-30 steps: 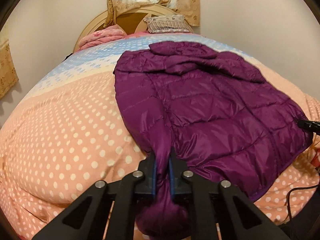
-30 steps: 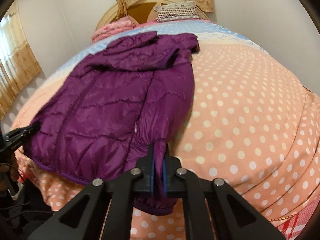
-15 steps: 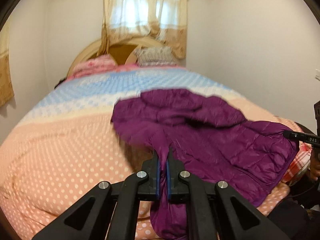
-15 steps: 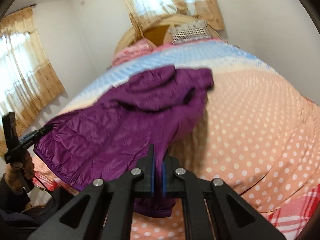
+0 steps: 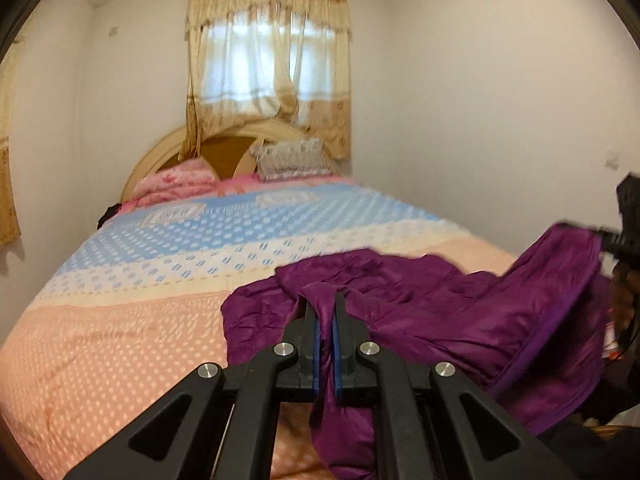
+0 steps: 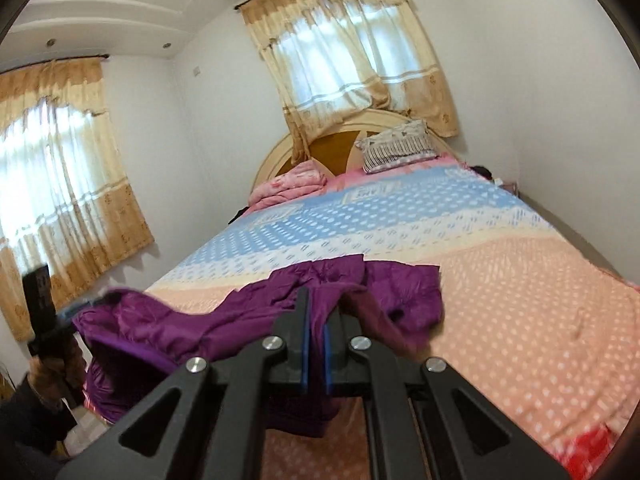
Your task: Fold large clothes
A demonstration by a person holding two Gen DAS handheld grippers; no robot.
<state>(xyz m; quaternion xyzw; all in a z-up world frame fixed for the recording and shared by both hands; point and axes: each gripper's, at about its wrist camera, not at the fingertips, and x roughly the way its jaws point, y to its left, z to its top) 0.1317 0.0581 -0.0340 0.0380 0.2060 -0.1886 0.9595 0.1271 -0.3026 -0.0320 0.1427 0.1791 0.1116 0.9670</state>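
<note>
Purple quilted jacket (image 5: 448,312) bunched and lifted at the foot end of the bed (image 5: 120,320), over the peach polka-dot stretch of the bedspread (image 6: 520,320), well short of the pillows by the headboard (image 5: 224,152). Left gripper (image 5: 325,308) clenched on a fold of the jacket, purple fabric squeezed between the blue pads (image 5: 317,352) and hanging loose beneath them. Right gripper (image 6: 316,308) likewise clamped on jacket fabric, a strip of purple pinched between its blue pads (image 6: 305,352), more cloth drooping below toward the foot of the bed. From the left wrist view, far side of the jacket raised off the bed toward the other gripper at the right edge; from the right wrist view, the same seen mirrored, jacket hem held up at the left edge beside the bed. Patterned pillow (image 5: 292,158) and folded pink blanket (image 5: 176,184) against the headboard. Beige curtains (image 5: 268,60) over the window behind the headboard; second curtained window (image 6: 60,168) on the wall left of the bed.
</note>
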